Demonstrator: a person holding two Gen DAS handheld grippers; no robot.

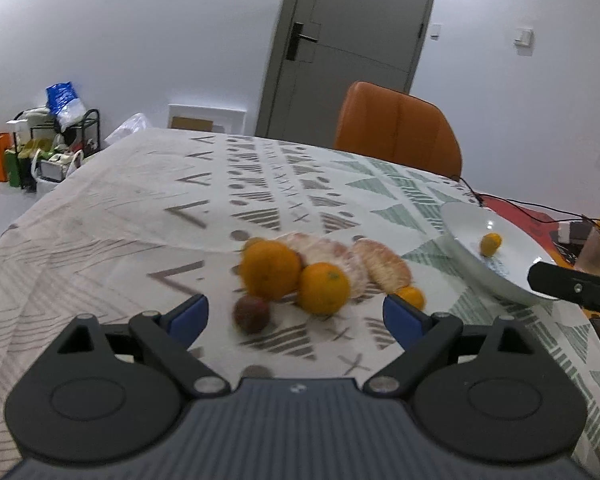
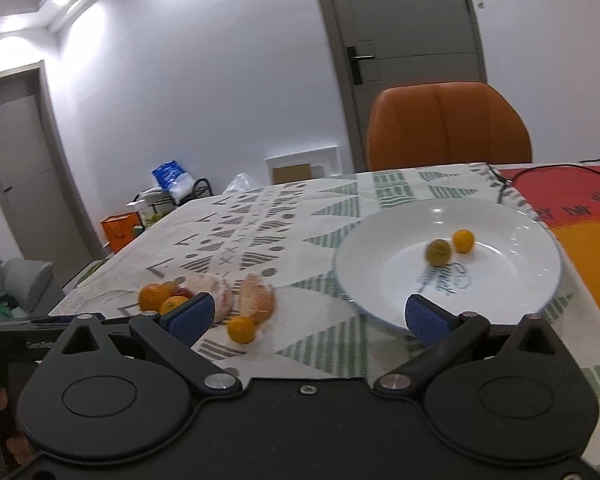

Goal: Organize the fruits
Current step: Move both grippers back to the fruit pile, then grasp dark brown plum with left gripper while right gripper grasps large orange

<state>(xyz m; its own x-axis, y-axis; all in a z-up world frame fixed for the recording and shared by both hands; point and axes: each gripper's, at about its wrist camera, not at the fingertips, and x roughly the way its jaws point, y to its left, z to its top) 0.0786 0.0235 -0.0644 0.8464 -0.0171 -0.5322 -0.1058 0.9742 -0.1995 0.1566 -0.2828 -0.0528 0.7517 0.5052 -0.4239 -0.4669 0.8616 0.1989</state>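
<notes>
The fruit pile (image 1: 300, 272) sits on the table cloth (image 1: 140, 200), close in front of the left gripper (image 1: 296, 316), whose tongs are wide apart with nothing in them, likely ready to pick one. The right gripper (image 2: 316, 318) is also apart and empty, near the white plate (image 2: 380, 240), where two small fruits (image 2: 450, 246) lie

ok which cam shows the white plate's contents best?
Right wrist. The whole white plate is in view, holding a small orange fruit and a greenish-brown one. The left wrist view sees the plate edge-on at the right, cut by the right gripper, with only the orange fruit visible.
</notes>
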